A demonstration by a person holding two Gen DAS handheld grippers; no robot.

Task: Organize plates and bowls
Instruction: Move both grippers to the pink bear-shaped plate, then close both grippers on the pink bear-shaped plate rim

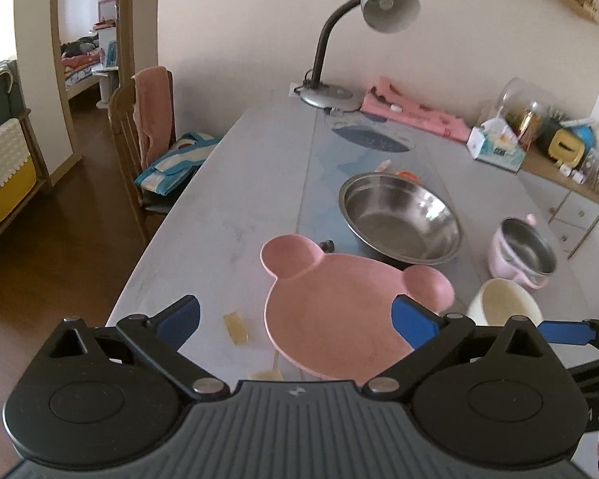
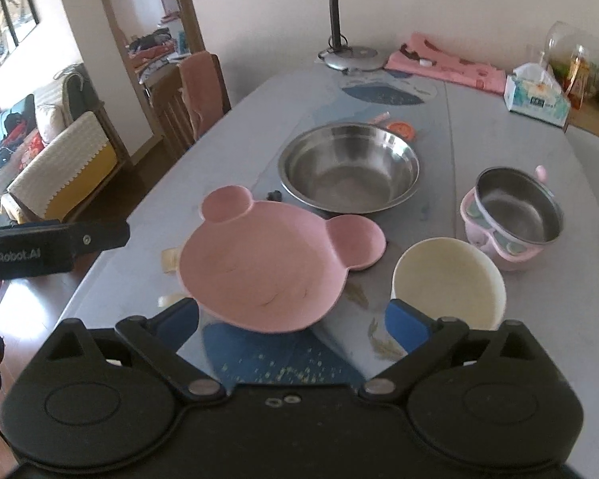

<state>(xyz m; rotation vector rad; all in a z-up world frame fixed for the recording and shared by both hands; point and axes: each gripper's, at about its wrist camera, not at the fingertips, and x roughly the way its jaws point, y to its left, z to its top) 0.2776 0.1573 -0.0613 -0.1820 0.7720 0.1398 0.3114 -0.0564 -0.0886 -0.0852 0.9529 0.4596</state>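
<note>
Both grippers, left gripper (image 1: 295,319) and right gripper (image 2: 293,321), jaws wide apart, nothing held; pink plate (image 2: 267,263) ahead, cream cup (image 2: 447,279) beside it, steel bowl (image 2: 349,167) behind

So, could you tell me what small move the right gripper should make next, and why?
Probably ease the right gripper toward the cream cup: its jaws stand open and empty, and the cup sits just ahead, apart from the pink plate.
</note>
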